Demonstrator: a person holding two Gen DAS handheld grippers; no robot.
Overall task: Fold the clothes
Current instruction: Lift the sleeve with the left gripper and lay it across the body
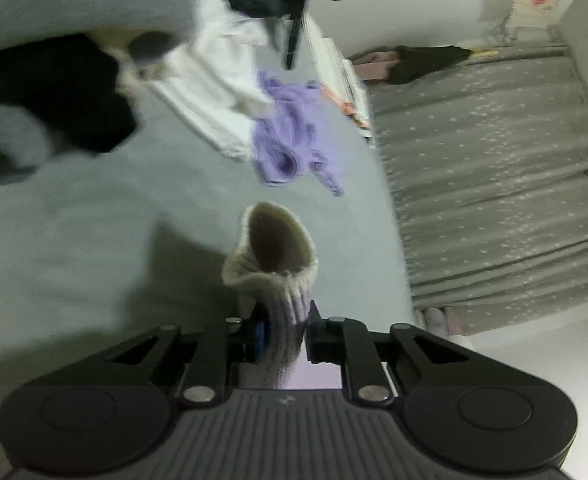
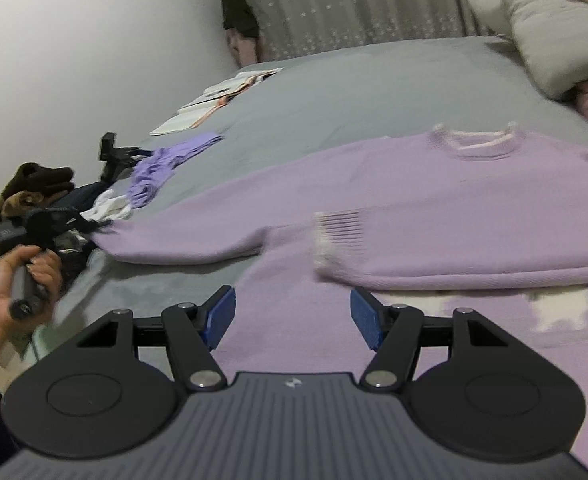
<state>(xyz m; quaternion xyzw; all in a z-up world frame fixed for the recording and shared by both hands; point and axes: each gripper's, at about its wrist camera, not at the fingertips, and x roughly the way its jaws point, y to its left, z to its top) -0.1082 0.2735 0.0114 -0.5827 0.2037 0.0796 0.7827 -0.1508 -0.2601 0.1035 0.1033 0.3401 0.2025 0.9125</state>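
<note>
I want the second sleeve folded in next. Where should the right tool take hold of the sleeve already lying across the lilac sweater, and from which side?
Probably at the ribbed cuff of the lilac sweater. It lies flat across the body with its pale fringed edge free, facing the open right tool. Come in low from the near side, one finger under that edge so only the cuff layer is pinched.

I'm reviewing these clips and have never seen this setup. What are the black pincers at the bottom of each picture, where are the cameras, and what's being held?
A person holds a handheld two-finger gripper in each hand; each carries a camera looking along its fingers. In the left view, the left gripper is shut on a lilac sweater's sleeve cuff. In the right view, the right gripper is open over the sweater, spread on a grey bed. Other clothes lie piled at the left, where the person's hand shows.
</note>
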